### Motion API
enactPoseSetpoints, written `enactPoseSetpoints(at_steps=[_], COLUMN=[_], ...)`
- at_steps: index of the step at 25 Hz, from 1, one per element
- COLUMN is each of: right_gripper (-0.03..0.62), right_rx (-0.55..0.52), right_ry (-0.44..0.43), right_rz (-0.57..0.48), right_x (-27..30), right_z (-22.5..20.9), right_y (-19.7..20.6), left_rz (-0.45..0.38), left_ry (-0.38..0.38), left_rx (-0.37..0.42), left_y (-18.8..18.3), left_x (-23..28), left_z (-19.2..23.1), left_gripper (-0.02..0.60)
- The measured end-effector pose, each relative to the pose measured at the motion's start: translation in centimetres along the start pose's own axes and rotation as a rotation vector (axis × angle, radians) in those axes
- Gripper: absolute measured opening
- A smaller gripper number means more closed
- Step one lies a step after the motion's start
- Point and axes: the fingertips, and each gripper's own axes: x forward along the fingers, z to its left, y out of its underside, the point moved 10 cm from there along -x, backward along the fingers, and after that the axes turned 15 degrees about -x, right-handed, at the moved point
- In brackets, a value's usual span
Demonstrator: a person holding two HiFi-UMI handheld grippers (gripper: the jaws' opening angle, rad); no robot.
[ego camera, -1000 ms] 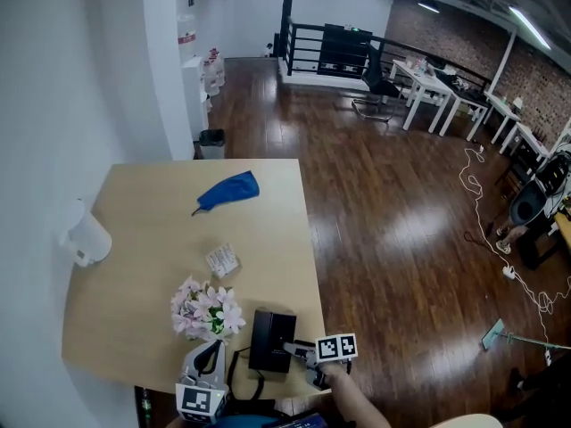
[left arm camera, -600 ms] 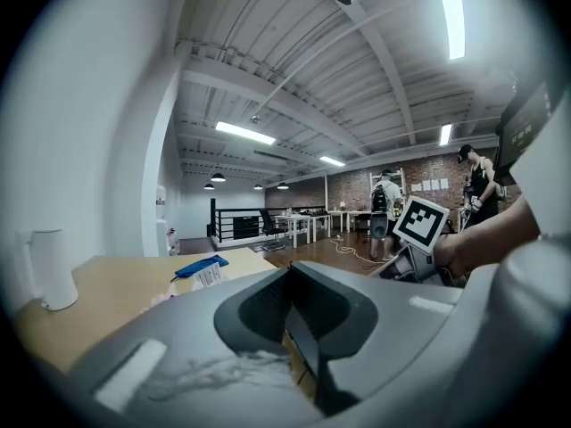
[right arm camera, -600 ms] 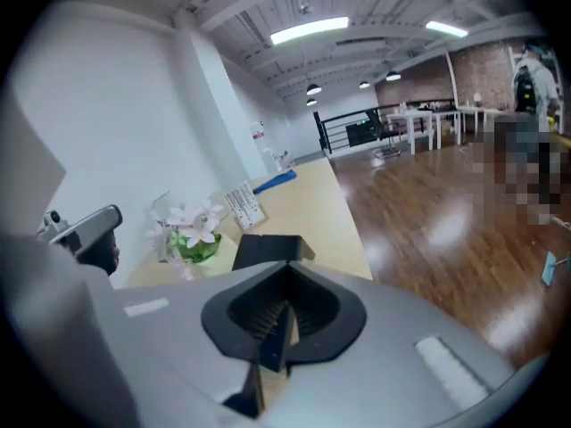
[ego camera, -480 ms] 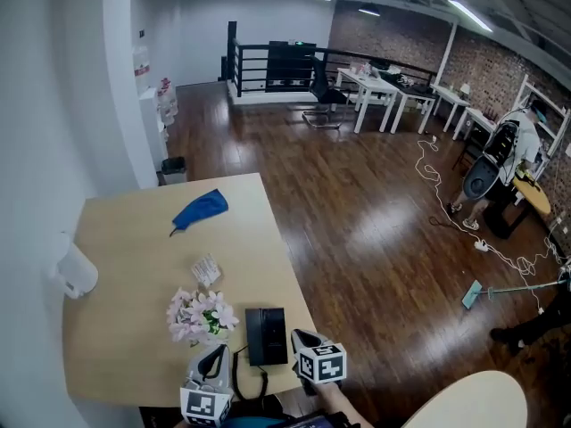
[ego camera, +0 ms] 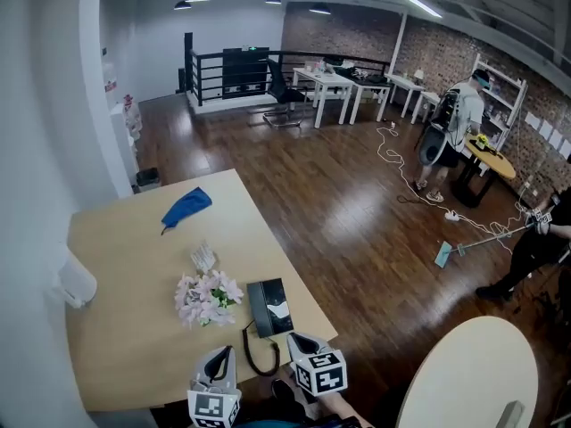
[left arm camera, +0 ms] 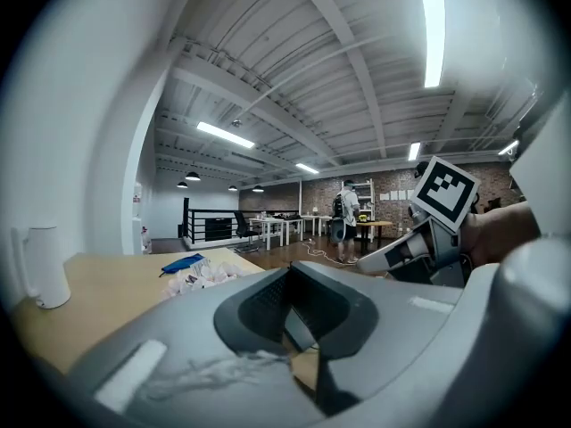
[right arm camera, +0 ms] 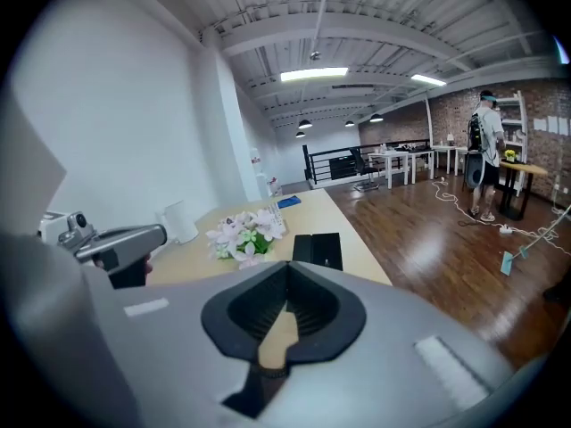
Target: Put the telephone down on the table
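Note:
The black telephone (ego camera: 270,308) lies flat on the light wooden table (ego camera: 134,346) near its front right edge, and its coiled cord (ego camera: 257,353) trails toward me. The right gripper view shows the telephone (right arm camera: 318,249) ahead, beyond the jaws. My right gripper (ego camera: 296,340) hovers above the table's front edge, just short of the telephone, shut and empty. My left gripper (ego camera: 219,355) is beside it to the left, also shut with nothing in it. In the left gripper view the right gripper (left arm camera: 419,250) shows at the right.
A bunch of pink and white flowers (ego camera: 207,297) stands just left of the telephone. Farther back lie a small packet (ego camera: 204,257) and a blue cloth (ego camera: 186,206); a white jug (ego camera: 76,285) is at the left edge. A round table (ego camera: 464,373) and people are to the right.
My right gripper has come away from the telephone, risen and shut. The left gripper has shifted a little. The telephone stays on the table, and the head view has swung right.

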Motion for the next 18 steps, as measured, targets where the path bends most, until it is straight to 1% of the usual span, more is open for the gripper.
enactPoseSetpoints(at_steps=[6,11,14,18], right_gripper=[-0.009,-0.009,-0.008,-0.008], right_rx=[-0.019,-0.029,-0.024,-0.003], right_ry=[0.055,0.09,0.107,0.101], right_rz=[0.024,0.015,-0.002,-0.02], right_x=[-5.5,-9.0,-11.2,-12.7], right_z=[5.0,7.4,8.1,8.6], right_y=[1.7,2.8,3.6,4.8], left_rz=[0.01,0.006,0.002,0.013], left_ry=[0.107,0.181,0.203,0.198], left_rx=[-0.028,-0.039,-0.032,-0.018], left_y=[0.7,1.1,1.5,1.7], left_x=[-3.3,-5.3,-6.2,-7.7], left_z=[-1.5,-3.7,-5.2,-6.7], left_gripper=[0.014,0.014,0.014,0.014])
